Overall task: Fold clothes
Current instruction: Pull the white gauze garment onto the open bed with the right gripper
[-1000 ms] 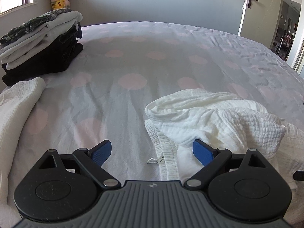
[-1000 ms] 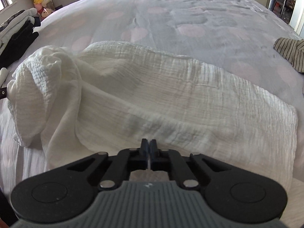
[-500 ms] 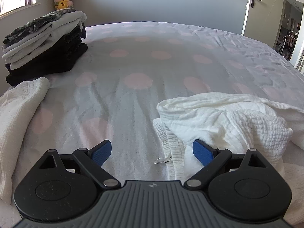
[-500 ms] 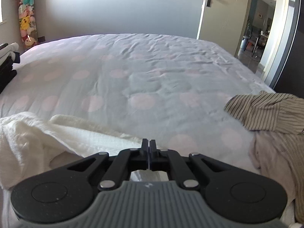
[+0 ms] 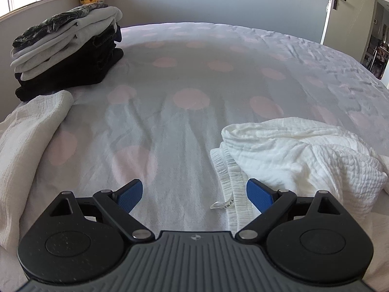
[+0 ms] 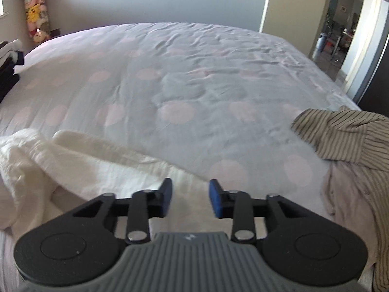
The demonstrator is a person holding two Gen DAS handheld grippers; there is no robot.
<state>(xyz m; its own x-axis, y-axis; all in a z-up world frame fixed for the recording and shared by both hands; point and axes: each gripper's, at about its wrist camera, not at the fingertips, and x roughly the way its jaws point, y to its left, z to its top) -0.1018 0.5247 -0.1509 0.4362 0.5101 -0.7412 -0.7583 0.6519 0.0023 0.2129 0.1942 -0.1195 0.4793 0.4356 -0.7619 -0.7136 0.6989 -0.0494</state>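
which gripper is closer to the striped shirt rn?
Right. The striped shirt lies just ahead and to the side of the right gripper, whose fingers have just been opening, nothing between them. The left gripper sits by the white garment; no shirt in its view.

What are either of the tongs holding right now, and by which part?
Nothing. The left tongs stand open above the bedsheet beside the white garment. The right tongs have just been opening, nothing between the pads, the garment lying below.

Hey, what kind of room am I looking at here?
Most likely a bedroom: a wide bed with spotted bedding fills the view, a stack of folded clothes sits on it, and plush toys hang beside the wall.
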